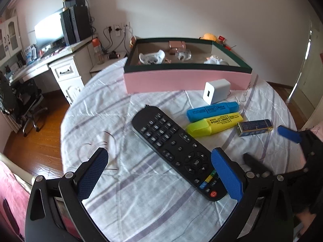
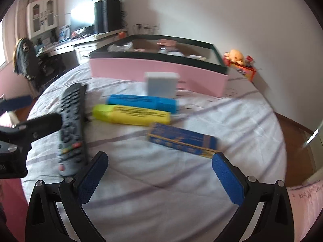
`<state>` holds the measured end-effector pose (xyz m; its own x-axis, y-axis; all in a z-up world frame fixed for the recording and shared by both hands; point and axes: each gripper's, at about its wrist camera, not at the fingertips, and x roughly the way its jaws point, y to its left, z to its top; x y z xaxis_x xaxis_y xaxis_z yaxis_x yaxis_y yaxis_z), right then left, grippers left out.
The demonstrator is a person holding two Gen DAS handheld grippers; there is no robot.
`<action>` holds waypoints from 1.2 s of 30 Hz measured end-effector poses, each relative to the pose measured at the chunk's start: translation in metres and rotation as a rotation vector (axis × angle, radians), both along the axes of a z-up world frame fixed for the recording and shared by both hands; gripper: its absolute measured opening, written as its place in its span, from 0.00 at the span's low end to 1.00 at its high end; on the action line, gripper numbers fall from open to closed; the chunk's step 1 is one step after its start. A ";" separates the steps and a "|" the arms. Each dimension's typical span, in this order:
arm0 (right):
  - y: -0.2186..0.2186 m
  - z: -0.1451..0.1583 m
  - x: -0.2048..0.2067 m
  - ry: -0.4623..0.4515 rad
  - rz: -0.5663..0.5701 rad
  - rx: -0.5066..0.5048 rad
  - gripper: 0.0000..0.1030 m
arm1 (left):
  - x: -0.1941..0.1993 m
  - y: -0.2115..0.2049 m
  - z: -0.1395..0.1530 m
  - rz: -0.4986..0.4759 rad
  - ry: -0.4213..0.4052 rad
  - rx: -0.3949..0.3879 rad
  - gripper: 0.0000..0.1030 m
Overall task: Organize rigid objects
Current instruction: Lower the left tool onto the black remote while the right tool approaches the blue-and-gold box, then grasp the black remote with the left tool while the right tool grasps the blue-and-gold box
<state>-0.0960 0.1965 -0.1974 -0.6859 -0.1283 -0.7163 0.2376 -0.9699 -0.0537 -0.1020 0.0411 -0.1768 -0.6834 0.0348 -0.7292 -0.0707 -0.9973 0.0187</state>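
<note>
Broadly, across most of the left wrist view: bed [image 1: 141, 201] under a white sheet with pale purple stripes, carrying all the loose items

Upper centre: pink box [image 1: 181, 80] with dark green rim, open on top, already holding small pale objects too small to name; same box [image 2: 161, 70] in the upper middle of the right wrist view

Centre, lying diagonally from mid-frame toward lower right: black remote [image 1: 177, 151], button side up, flat on the sheet; in the right wrist view at centre left, remote [image 2: 72, 129], blurred

Lower part of frame: left gripper [image 1: 159, 161], blue pads spread wide, empty, right pad over the remote's lower end; whether touching, cannot tell

Right wrist view, lower part: right gripper [image 2: 160, 162], likewise spread wide and empty, hovering over bare sheet just below the blue-and-gold packet [image 2: 181, 141]

Right of centre: yellow marker [image 1: 214, 124] and blue marker [image 1: 214, 110], side by side, touching or nearly so

Just above the blue marker, close in front of the box: white charger [image 1: 217, 90]

Right of the yellow marker: packet [image 1: 255, 128], lying apart on the sheet
</note>
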 end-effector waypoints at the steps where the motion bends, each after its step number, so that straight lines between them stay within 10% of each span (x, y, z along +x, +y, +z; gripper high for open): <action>1: 0.007 0.001 -0.002 0.002 -0.015 0.005 1.00 | -0.002 0.004 -0.003 -0.005 -0.007 0.005 1.00; 9: 0.049 0.002 -0.008 0.003 -0.097 -0.008 1.00 | -0.021 0.030 -0.029 -0.024 -0.062 -0.020 1.00; 16: 0.035 0.001 -0.023 -0.014 -0.058 0.001 1.00 | -0.014 -0.004 -0.029 -0.050 -0.069 -0.004 0.73; 26: 0.011 -0.008 -0.055 -0.073 0.009 0.063 1.00 | -0.006 -0.035 -0.031 -0.060 -0.066 0.017 0.74; 36: 0.025 -0.006 -0.037 -0.067 0.058 -0.029 0.45 | -0.005 -0.023 -0.029 -0.128 -0.039 0.012 0.53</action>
